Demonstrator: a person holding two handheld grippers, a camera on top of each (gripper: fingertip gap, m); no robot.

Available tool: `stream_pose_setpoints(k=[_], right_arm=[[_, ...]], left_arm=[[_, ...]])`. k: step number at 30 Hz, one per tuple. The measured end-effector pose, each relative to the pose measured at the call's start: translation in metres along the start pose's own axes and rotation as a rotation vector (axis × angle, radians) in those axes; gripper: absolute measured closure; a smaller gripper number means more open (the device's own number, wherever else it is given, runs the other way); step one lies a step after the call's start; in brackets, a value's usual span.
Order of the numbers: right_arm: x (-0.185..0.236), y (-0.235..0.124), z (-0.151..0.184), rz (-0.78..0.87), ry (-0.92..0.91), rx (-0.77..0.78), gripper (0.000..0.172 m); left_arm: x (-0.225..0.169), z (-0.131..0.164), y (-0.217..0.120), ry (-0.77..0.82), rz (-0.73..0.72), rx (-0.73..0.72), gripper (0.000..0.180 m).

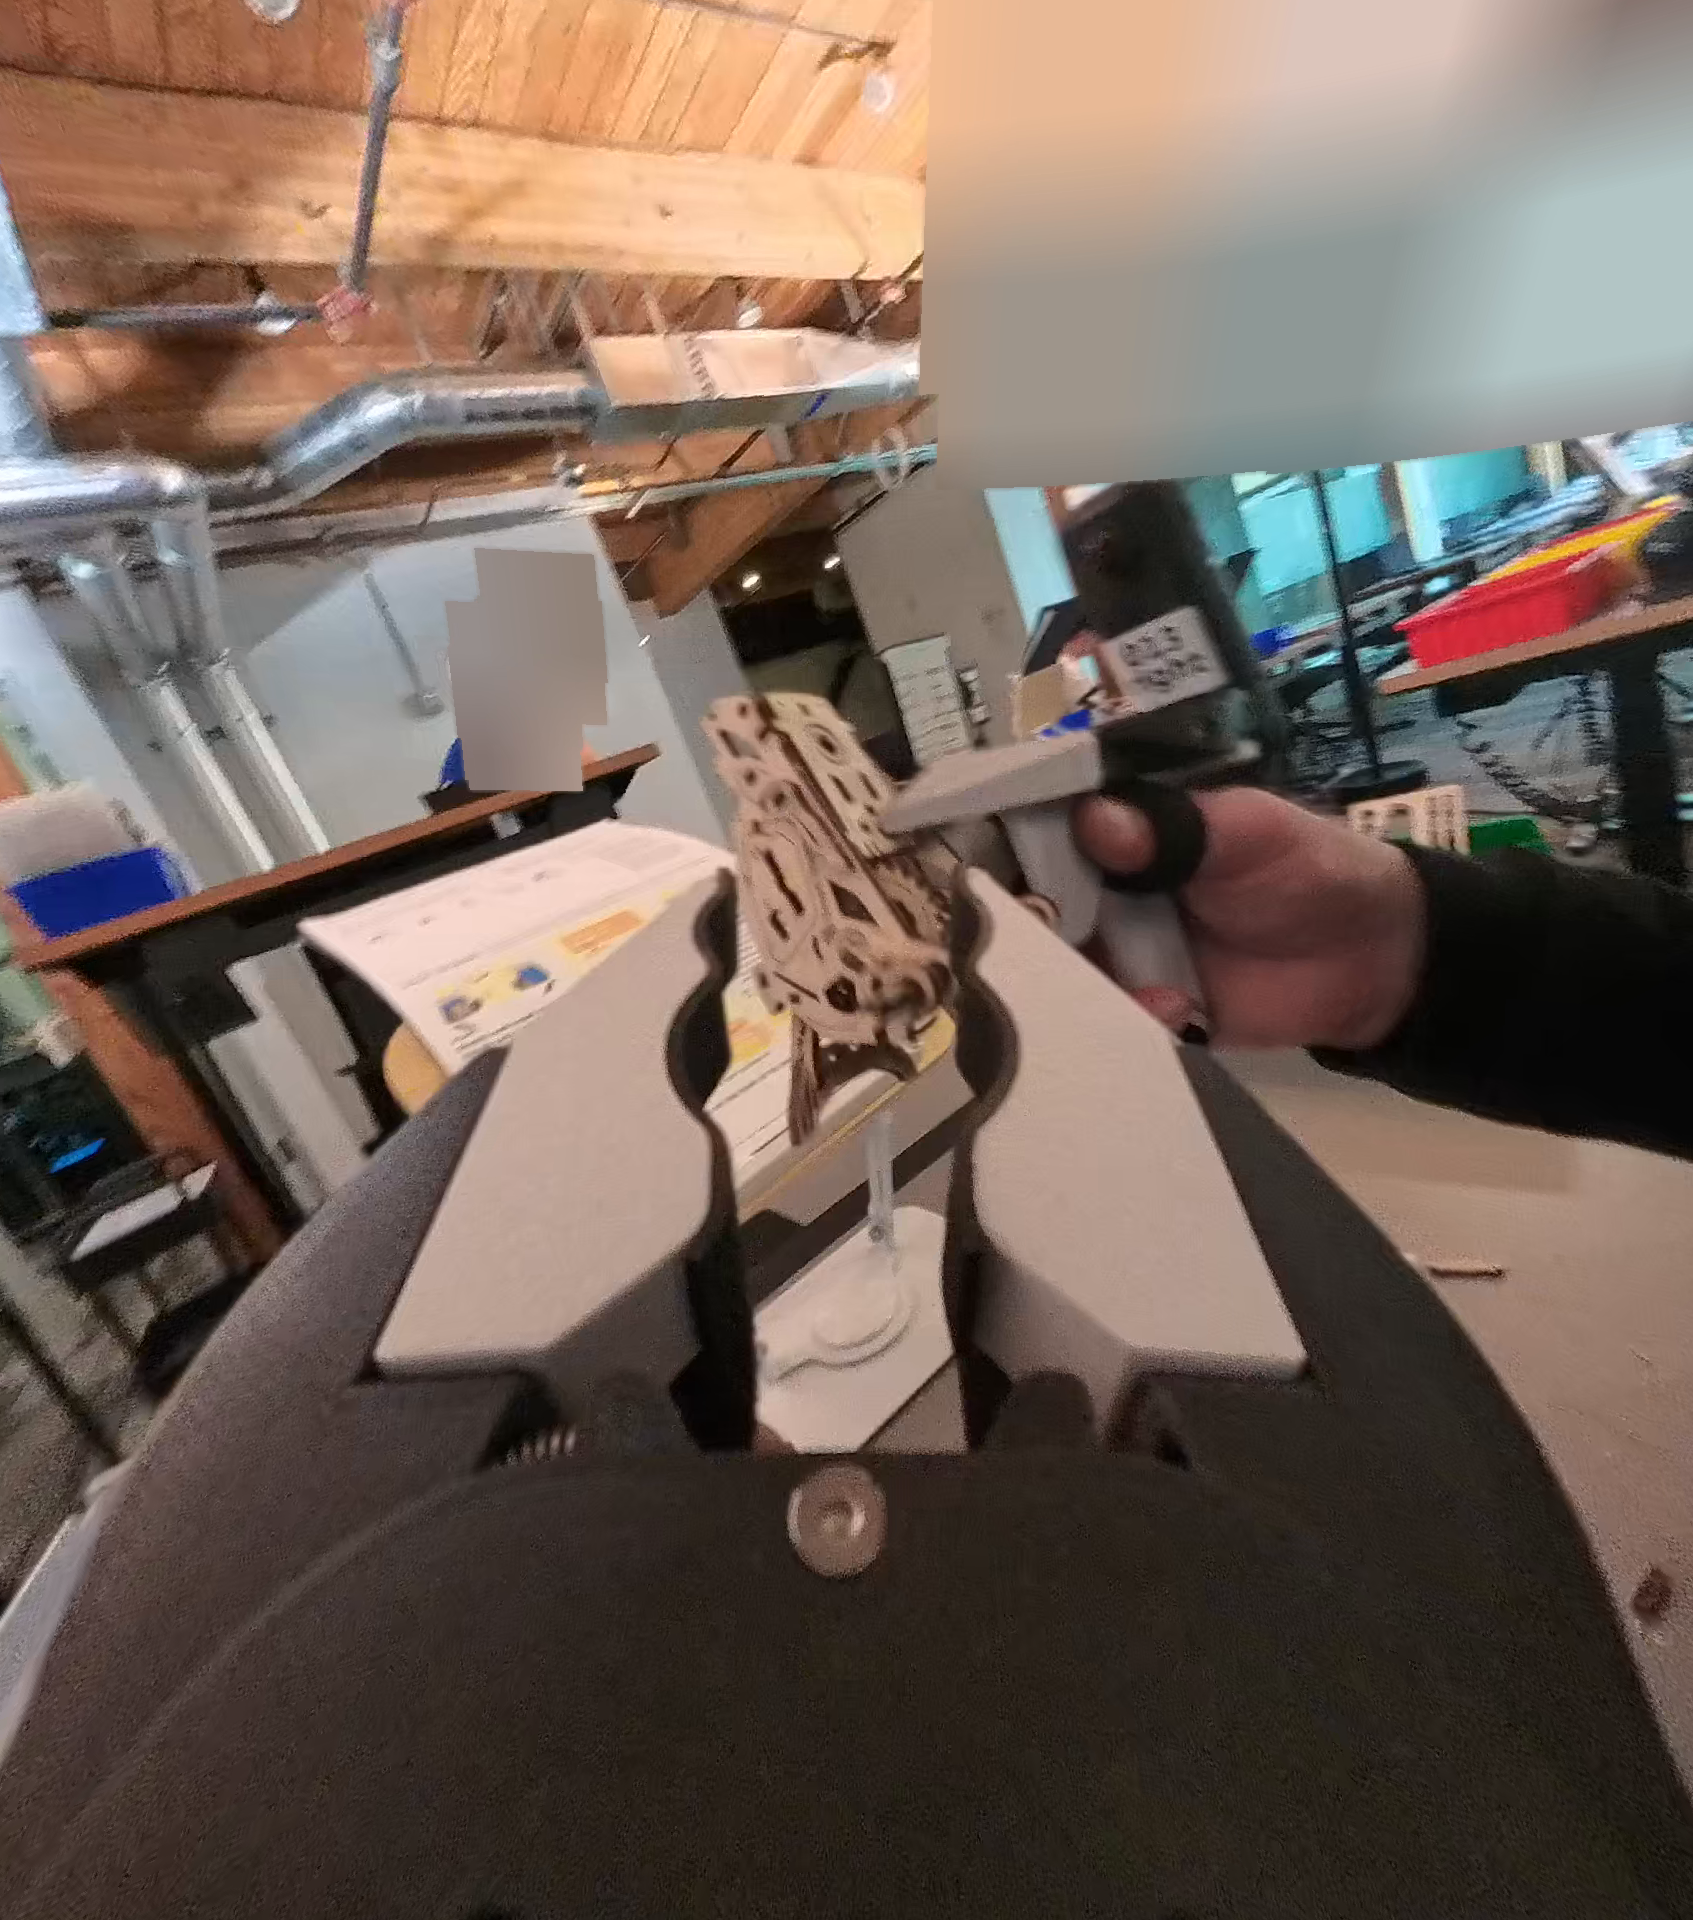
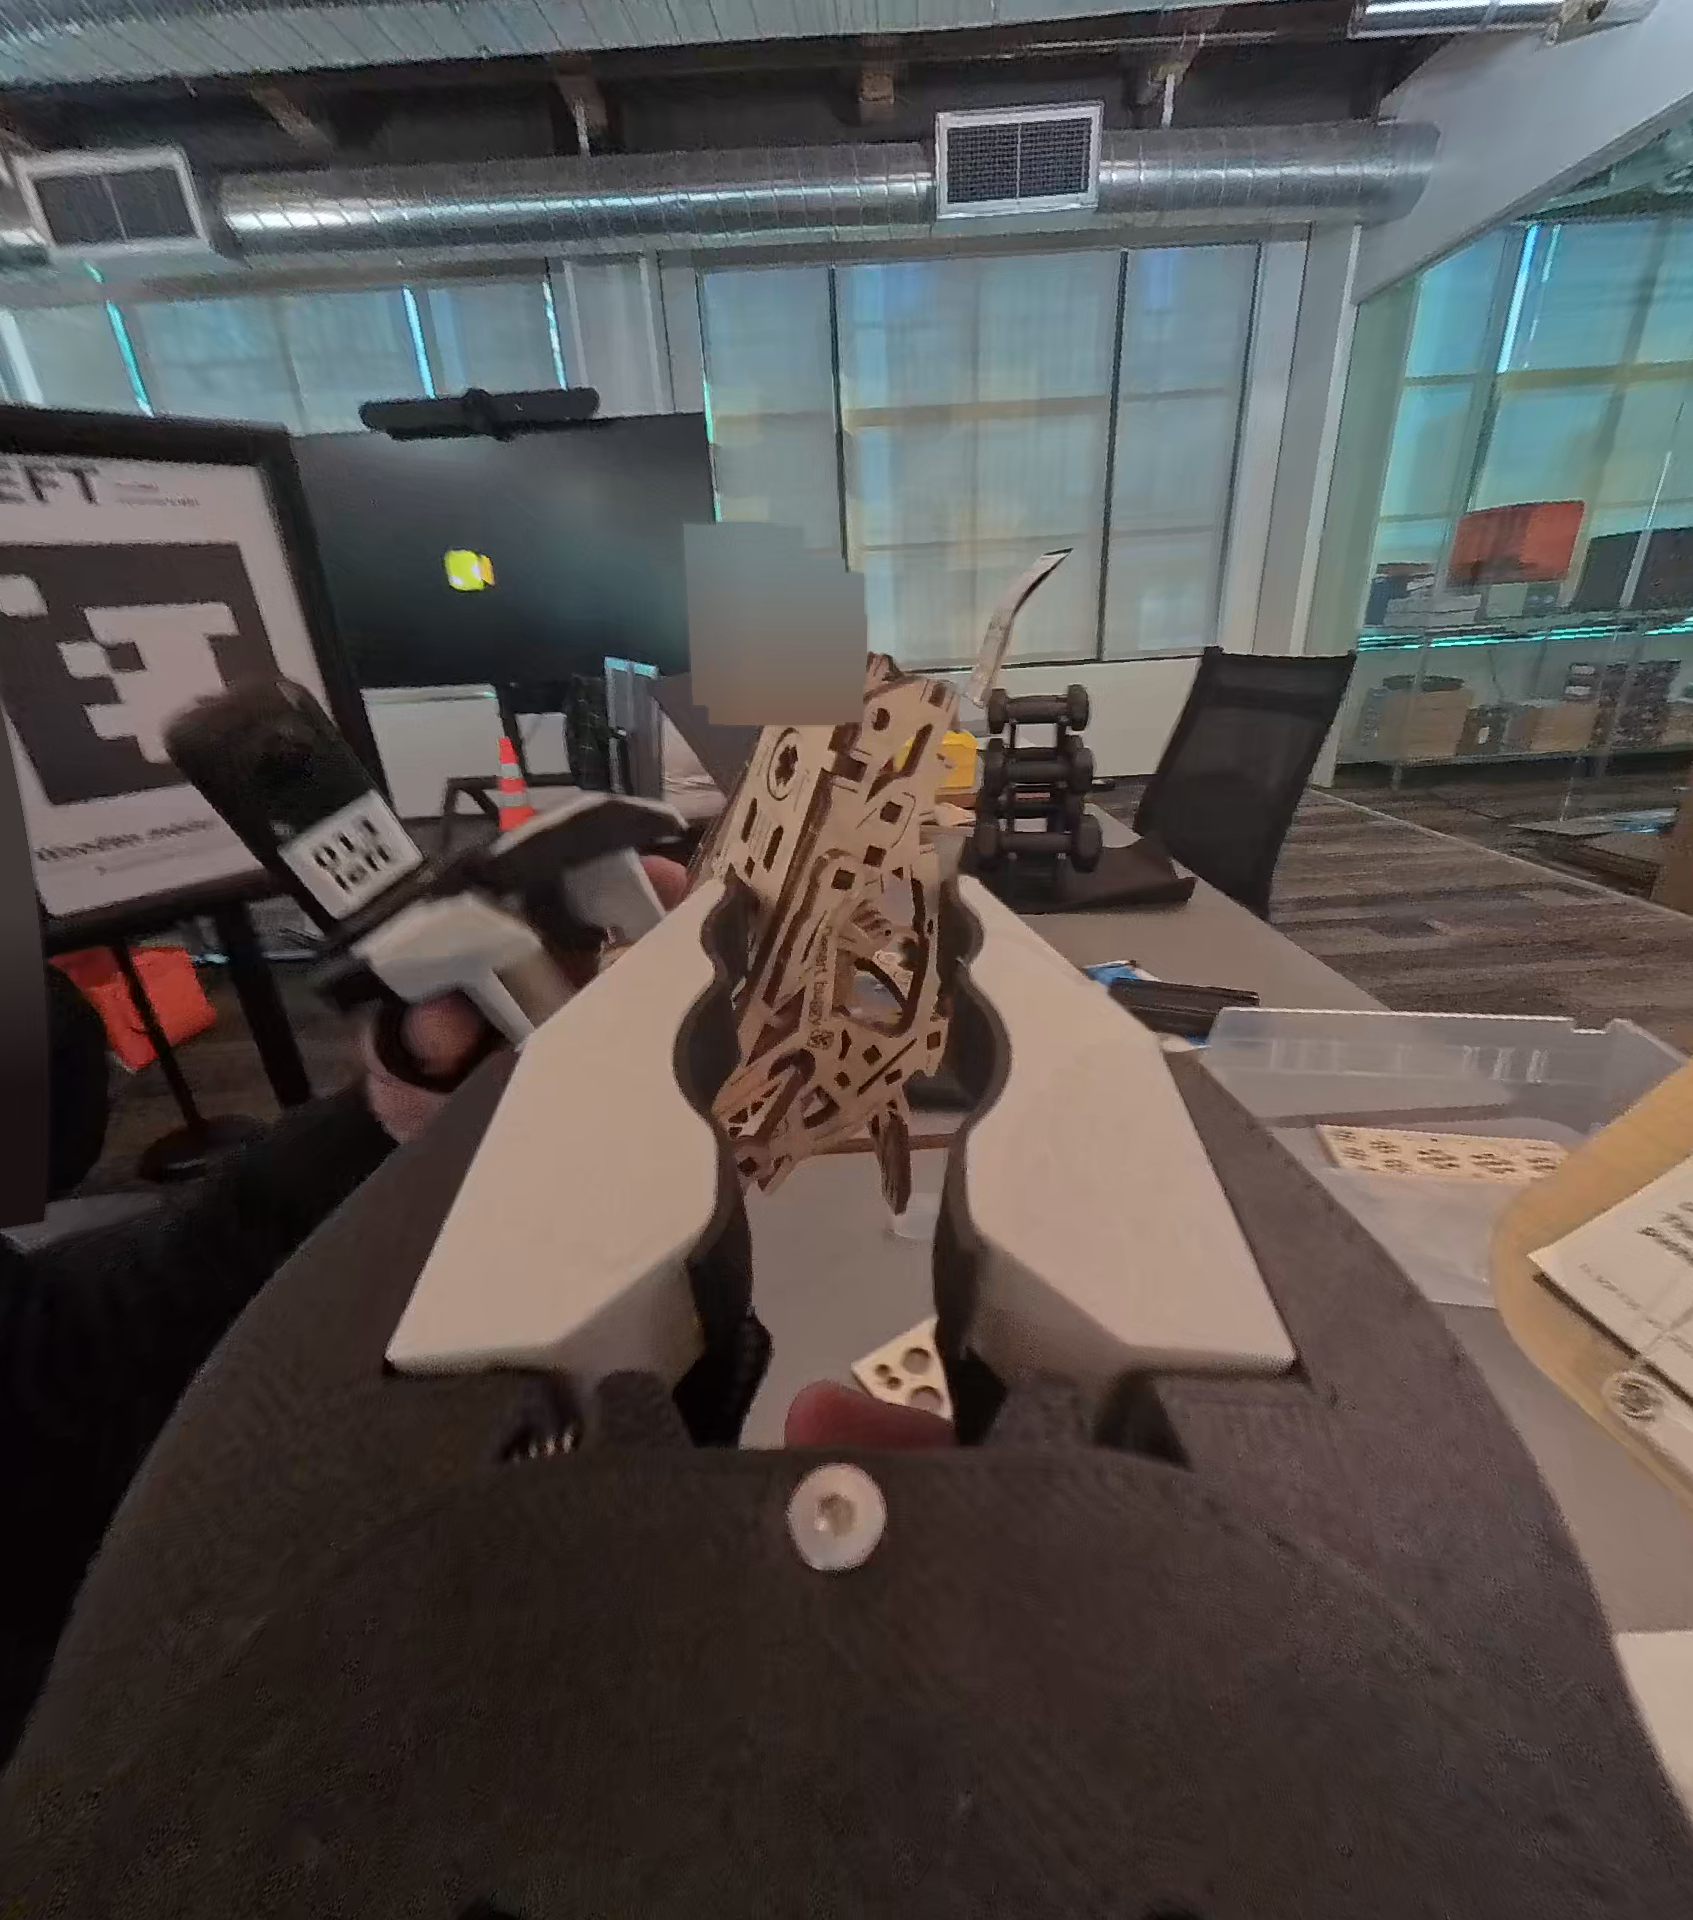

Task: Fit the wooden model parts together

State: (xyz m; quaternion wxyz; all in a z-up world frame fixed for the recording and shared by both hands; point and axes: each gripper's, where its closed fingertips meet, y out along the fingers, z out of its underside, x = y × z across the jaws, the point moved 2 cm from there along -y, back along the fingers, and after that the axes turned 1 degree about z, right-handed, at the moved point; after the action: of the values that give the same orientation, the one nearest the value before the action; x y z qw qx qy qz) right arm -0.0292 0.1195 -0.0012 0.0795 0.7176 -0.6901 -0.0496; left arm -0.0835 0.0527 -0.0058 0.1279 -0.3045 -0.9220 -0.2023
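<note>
Both grippers meet at a laser-cut wooden sheet [image 2: 826, 966] held aloft: right gripper [image 2: 842, 935] clamped on it, left gripper's [image 1: 847, 935] hold unclear; opposing twists could snap it

Even indoor light, fairly bright; daylight comes through the large windows [image 2: 977, 447] behind. Both views bow strongly at the edges. Motion blur softens the wooden model sheets [image 1: 821, 883] and the far hand [image 1: 1268, 925]. Shadows on the table [image 1: 1444, 1195] are soft.
</note>
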Motion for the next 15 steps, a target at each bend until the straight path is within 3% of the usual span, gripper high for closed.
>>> stream_pose_setpoints(k=[4, 8, 15], right_arm=[[0.002, 0.004, 0.001, 0.067, -0.101, 0.013, 0.138], [0.003, 0.004, 0.0, 0.121, -0.177, 0.015, 0.138], [0.004, 0.004, 0.0, 0.156, -0.203, 0.0, 0.138]], left_arm=[[0.007, 0.02, 0.021, 0.023, -0.104, 0.229, 0.153], [0.002, 0.02, 0.029, 0.012, -0.104, 0.252, 0.172], [0.002, 0.021, 0.031, 0.076, -0.141, 0.295, 0.173]])
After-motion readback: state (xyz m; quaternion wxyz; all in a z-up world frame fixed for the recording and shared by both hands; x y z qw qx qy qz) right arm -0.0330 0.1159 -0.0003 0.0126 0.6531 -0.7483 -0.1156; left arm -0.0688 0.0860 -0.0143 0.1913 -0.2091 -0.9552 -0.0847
